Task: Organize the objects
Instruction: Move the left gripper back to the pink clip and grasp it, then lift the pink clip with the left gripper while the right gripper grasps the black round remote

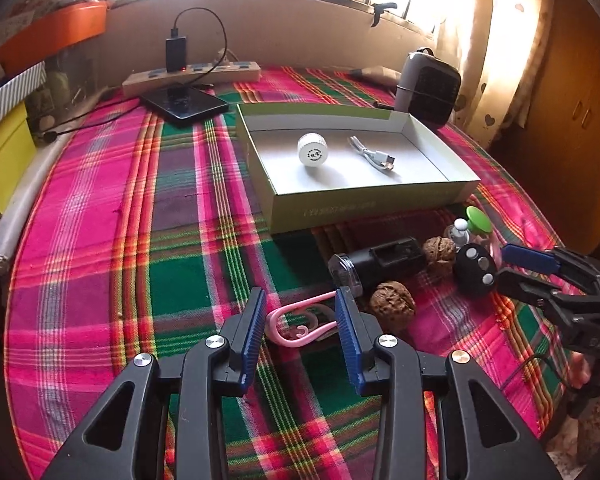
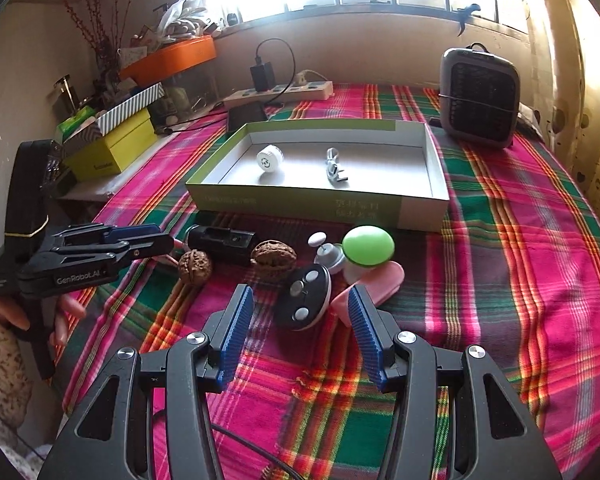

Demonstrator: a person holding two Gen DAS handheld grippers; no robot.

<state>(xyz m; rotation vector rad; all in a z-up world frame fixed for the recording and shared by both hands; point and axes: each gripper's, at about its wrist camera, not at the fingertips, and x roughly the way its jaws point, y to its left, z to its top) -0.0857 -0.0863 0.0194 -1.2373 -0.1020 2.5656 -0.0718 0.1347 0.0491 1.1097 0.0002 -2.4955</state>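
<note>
Jaws of the left gripper stand parted around a pink hook that lies on the plaid cloth of the bench; whether the blue pads press on it cannot be told from these views. Jaws of the right gripper are spread and grasp nothing, with a black oval remote lying between their tips and apart from both pads. Just beside the remote sit a pink case, a green-capped toy and a small white pump bottle. To their left lie two walnuts, one on each side of the near end of a black flashlight. Behind this cluster is an open green-and-white box, and inside it a white round jar and a coiled white cable lie apart from each other. Farther back, a small grey fan heater stands at the right, and a power strip with a black charger plugged in runs along the wall below the window. A hand grips the left gripper's handle.
</note>
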